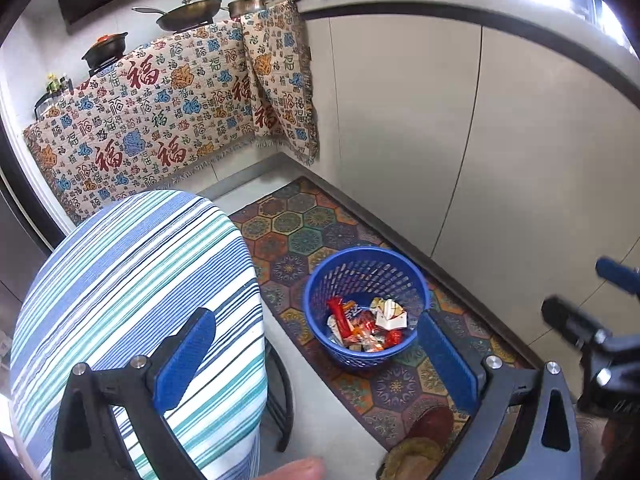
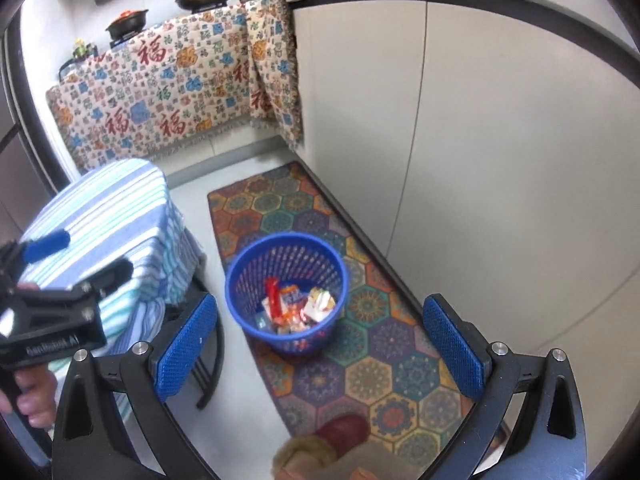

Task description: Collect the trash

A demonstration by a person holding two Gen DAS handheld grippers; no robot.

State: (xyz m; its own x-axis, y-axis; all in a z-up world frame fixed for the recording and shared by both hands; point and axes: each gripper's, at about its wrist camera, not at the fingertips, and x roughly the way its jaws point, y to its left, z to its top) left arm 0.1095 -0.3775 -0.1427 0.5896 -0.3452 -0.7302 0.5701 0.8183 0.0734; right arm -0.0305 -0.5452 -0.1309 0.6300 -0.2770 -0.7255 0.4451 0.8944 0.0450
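Blue wastebasket (image 1: 366, 306) at twelve o'clock holds the wrappers (image 1: 366, 326); left gripper (image 1: 316, 364) and right gripper (image 2: 320, 350) gape empty (nothing left to carry, seemingly).

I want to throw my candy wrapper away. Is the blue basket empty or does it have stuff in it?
It has stuff in it. The blue basket stands upright on the mat, with wrappers covering its bottom, far below the rim.

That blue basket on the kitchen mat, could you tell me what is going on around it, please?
A person is collecting trash with a handheld gripper in each hand. The blue basket stands on the patterned mat with snack wrappers already inside. The left gripper and the right gripper are both open and empty above it. Beside it stands a stool under a striped cloth.
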